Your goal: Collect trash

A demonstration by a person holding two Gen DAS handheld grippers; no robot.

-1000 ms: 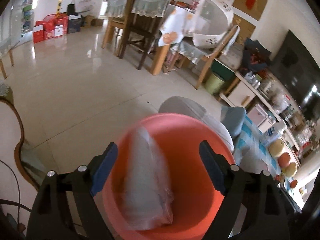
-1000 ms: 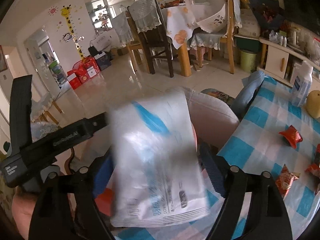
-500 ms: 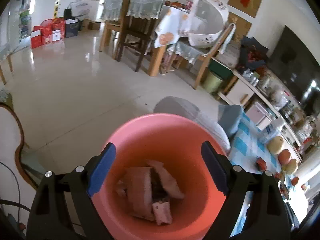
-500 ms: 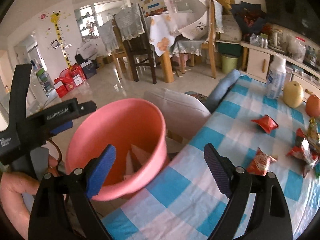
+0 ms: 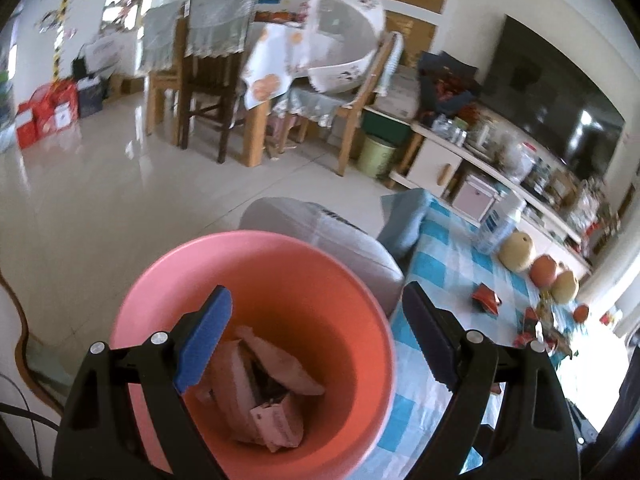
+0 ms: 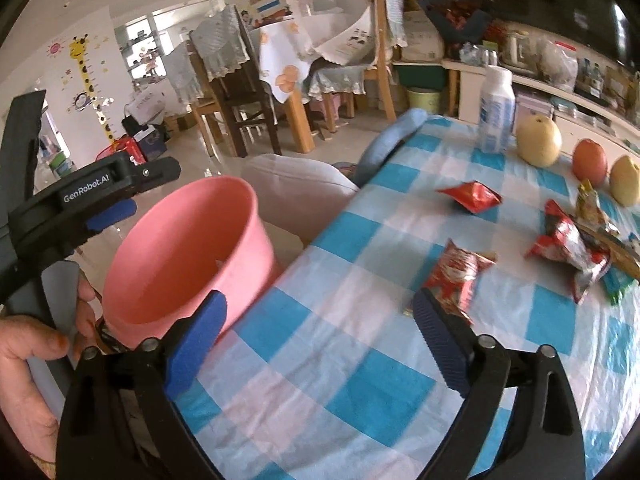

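A pink bin point(image 5: 248, 272) sits beside the blue-checked table point(image 6: 320, 360); it also shows in the right wrist view point(image 6: 176, 256). Crumpled wrappers point(image 5: 264, 392) lie inside it. My left gripper point(image 5: 316, 344) hovers over the bin's mouth, jaws wide apart and empty; it also shows from the side point(image 6: 100, 196). My right gripper point(image 6: 316, 340) is open and empty above the table edge. Red snack wrappers lie ahead of it: one near the right finger point(image 6: 456, 276), one farther back point(image 6: 468, 196), and a crumpled pile to the right point(image 6: 572, 240).
A white bottle point(image 6: 496, 116) and three fruits point(image 6: 538, 140) stand at the table's far side. A grey cushioned seat point(image 6: 296, 188) is behind the bin. Dining chairs and a table point(image 5: 224, 92) stand across the tiled floor.
The white and blue packet held by my right gripper dropped into the bin. My right gripper opened and swung right over the table toward the wrappers. The left gripper stayed over the bin.
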